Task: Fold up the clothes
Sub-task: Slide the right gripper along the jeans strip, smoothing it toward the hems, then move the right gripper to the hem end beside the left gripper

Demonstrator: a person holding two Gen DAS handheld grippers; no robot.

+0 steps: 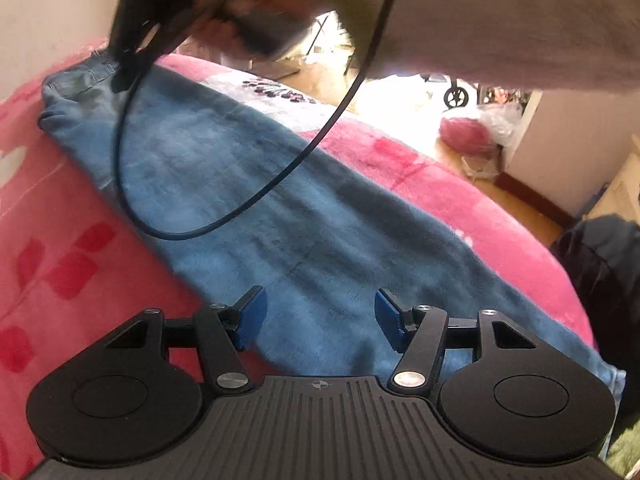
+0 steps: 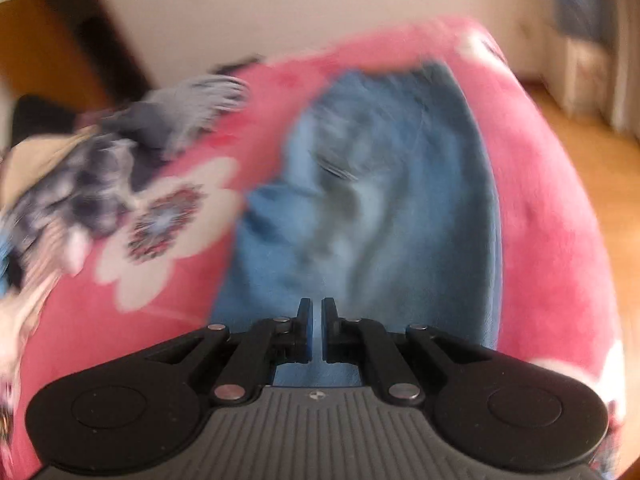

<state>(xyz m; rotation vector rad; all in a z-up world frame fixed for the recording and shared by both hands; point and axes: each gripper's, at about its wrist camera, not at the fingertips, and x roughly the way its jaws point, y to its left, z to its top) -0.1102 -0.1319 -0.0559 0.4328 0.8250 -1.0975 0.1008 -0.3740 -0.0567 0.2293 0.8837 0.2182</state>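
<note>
Blue fleecy trousers [image 1: 304, 216] lie stretched out on a pink blanket [image 1: 60, 240]. My left gripper [image 1: 320, 314] hovers open over the near leg end, with its blue pads [image 1: 252, 316] apart and nothing between them. At the far end, a hand holds my right gripper [image 1: 124, 68] with its tip on the waistband [image 1: 84, 80]. The right wrist view is blurred. It shows the right gripper [image 2: 318, 322] with its jaws almost together directly over the trousers [image 2: 400, 208]. Blue cloth shows in the narrow gap.
A black cable [image 1: 132, 184] loops from the right gripper across the trousers. A heap of grey and patterned clothes [image 2: 92, 168] lies on the blanket to the left. A sleeve [image 1: 500, 20] crosses overhead. The wooden floor [image 2: 600, 168] and the bed's edge are on the right.
</note>
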